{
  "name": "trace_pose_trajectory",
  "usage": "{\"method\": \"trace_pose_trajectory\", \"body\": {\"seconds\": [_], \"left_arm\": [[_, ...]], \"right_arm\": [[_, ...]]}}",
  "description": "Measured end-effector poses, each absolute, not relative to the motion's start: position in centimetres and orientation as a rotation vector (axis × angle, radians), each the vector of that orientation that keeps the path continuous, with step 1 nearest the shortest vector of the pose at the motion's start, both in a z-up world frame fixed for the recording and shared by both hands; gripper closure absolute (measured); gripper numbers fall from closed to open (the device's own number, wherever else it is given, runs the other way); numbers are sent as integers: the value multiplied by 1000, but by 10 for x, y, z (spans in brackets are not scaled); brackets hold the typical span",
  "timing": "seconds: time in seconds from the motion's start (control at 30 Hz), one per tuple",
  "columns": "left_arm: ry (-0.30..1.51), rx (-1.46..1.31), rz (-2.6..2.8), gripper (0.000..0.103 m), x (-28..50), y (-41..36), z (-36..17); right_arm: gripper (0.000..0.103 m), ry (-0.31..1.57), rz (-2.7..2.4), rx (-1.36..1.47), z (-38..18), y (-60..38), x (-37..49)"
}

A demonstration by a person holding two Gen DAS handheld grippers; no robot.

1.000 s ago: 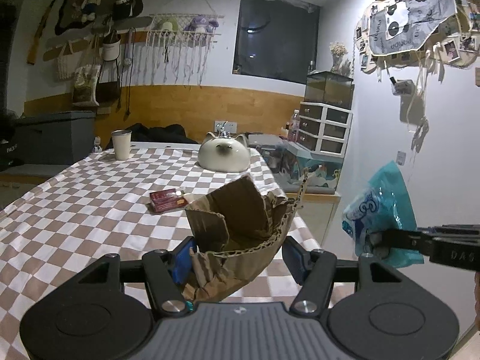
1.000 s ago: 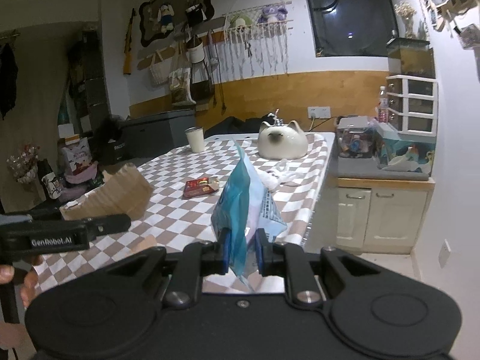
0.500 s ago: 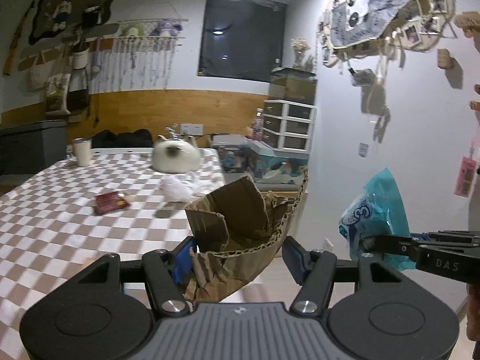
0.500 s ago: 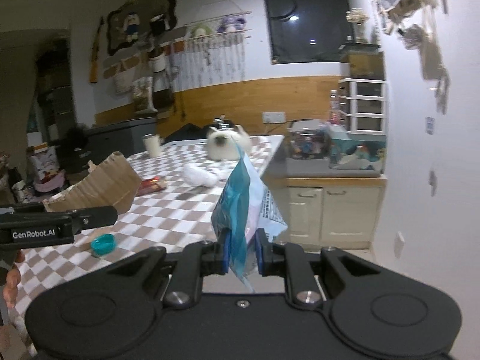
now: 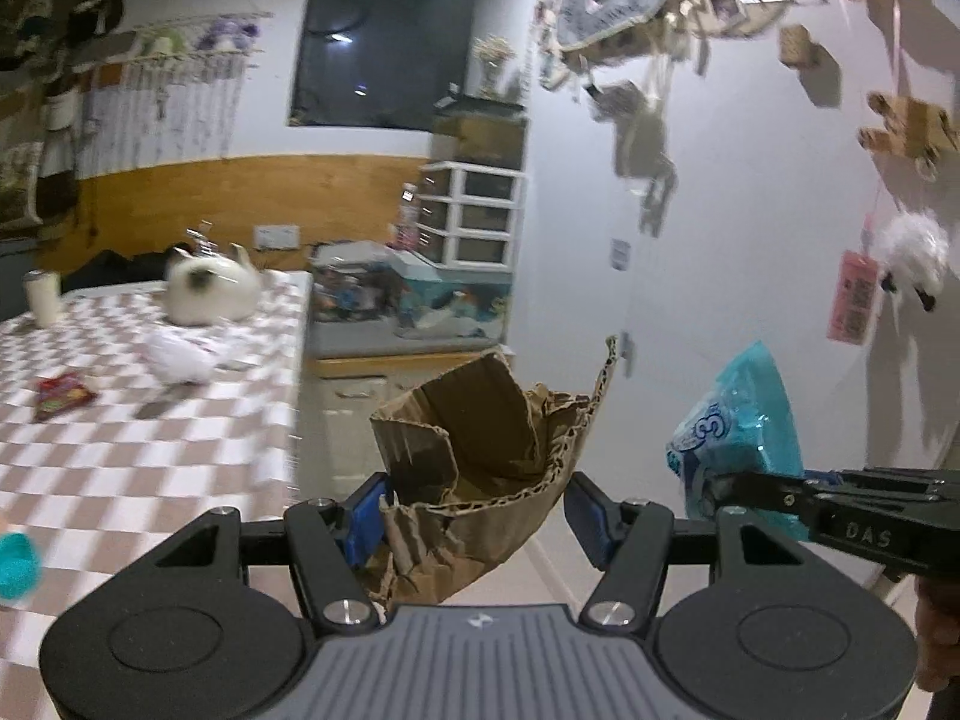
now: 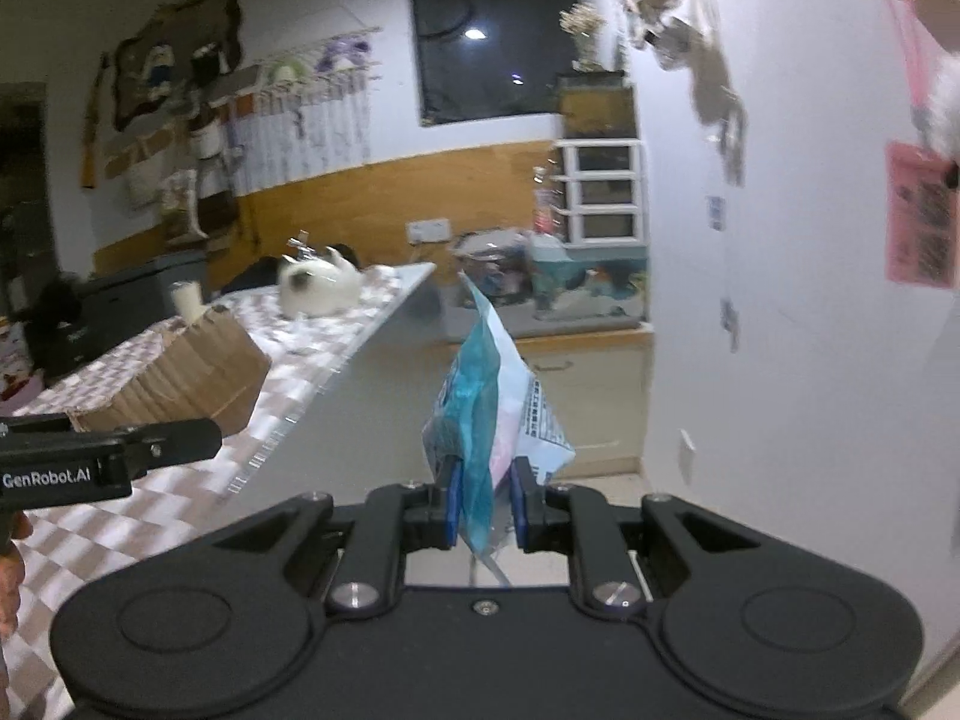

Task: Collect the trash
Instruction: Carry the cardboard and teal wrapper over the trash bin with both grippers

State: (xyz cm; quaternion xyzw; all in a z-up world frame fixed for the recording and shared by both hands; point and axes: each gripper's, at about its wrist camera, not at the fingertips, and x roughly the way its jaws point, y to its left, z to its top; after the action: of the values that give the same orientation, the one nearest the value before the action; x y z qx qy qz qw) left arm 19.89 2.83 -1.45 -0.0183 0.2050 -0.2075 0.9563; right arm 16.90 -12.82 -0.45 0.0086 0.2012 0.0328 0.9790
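Note:
A crumpled piece of brown corrugated cardboard (image 5: 480, 450) is clamped between the blue pads of my left gripper (image 5: 474, 504), which is shut on it in the air beyond the table's right edge. My right gripper (image 6: 485, 504) is shut on a blue and white plastic bag (image 6: 486, 402) that stands up from its pads. In the left wrist view the right gripper (image 5: 738, 486) and its bag (image 5: 744, 420) show at the right. The right wrist view has the left gripper (image 6: 180, 438) and the cardboard (image 6: 192, 372) at the left.
The checkered table (image 5: 150, 468) lies to the left, with a red wrapper (image 5: 63, 396), a crumpled white wad (image 5: 174, 357), a teal lid (image 5: 18, 564), a cup (image 5: 42, 297) and a white cat-shaped object (image 5: 204, 291). A low cabinet (image 6: 576, 384) stands ahead. A white wall (image 5: 750, 276) with hangings is close on the right.
Both views have swung right: the table has slid to the left edge and the white wall fills the right. Both grippers keep their hold on the cardboard and the bag.

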Motion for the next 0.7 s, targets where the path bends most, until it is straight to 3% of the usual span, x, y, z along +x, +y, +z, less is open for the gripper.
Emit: {"method": "trace_pose_trajectory", "body": {"seconds": [0.3,0.7], "left_arm": [[525,-16,-522,40,220,-40,-67],[753,-59,-533,40,283,-69,-187]], "right_arm": [[86,496,-21,79,-50,-184,174],[86,712,-102,190,-154,-220,223]]}}
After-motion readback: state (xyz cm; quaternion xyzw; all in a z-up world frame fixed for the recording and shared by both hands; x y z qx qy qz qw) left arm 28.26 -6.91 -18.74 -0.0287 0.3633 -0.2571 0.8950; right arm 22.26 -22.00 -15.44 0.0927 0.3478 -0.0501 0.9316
